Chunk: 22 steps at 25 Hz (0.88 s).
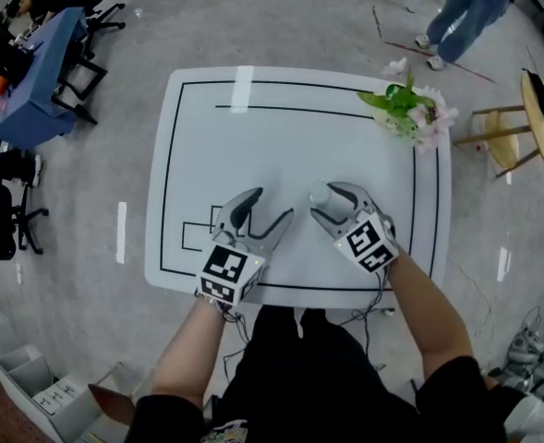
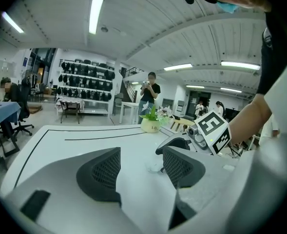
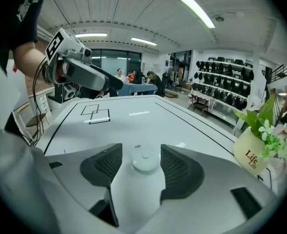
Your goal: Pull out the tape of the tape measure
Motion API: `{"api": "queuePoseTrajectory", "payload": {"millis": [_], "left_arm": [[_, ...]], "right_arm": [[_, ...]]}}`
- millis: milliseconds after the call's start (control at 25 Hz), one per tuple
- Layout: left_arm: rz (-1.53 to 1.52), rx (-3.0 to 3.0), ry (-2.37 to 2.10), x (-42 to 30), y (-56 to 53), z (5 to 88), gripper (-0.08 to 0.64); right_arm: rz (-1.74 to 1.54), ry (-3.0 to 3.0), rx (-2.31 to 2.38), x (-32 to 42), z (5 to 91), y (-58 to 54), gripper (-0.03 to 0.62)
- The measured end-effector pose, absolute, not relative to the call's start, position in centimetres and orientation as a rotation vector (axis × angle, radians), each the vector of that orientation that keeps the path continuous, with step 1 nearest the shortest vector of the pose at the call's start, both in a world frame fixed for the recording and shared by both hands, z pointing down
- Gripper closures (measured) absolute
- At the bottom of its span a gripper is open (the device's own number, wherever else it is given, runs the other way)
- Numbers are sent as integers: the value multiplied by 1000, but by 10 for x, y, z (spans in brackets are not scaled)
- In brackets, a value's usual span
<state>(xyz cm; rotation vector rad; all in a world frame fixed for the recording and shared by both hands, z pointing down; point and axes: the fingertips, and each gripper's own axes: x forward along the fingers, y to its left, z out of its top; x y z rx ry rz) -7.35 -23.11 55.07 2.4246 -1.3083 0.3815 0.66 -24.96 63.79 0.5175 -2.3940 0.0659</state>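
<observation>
The tape measure (image 3: pixel 144 159), a small round white disc, lies flat on the desk (image 1: pixel 253 155) right between the jaws of the right gripper (image 3: pixel 141 155). The jaws are spread: the right pad sits just beside the disc, and a strip of bare desk shows on the left side. From the head view the disc (image 1: pixel 320 194) shows at the tip of the right gripper (image 1: pixel 330 199), near the desk's front edge.

Over to the left gripper (image 1: pixel 272 206): it's just beside the right one, jaws wide apart and pinching nothing. In its own view a small pale speck (image 2: pixel 153 167) lies on the desk between the pads, too small to make out, and the right gripper's dark jaw (image 2: pixel 175 143) sits just beyond.

Nothing blocks the run of desk ahead of the disc; only black lines and two outlined squares (image 3: pixel 97 112) mark the surface. At the far right corner stands a flower pot (image 1: pixel 405 109), well apart from both grippers.

Around the desk: a wooden stool (image 1: pixel 507 137) to the right, a blue table (image 1: pixel 36 72) with office chairs at far left, a person (image 1: pixel 456 17) standing beyond the far edge, and wall shelves (image 2: pixel 85 82) of dark items at the back.
</observation>
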Motion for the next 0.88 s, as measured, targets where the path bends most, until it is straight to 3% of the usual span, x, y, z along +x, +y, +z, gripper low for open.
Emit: {"api": "queuePoseTrajectory", "payload": {"millis": [880], "left_arm": [[411, 2438, -1175, -77, -255, 581, 293]], "right_arm": [[74, -2328, 353, -5, 673, -263, 347]]}}
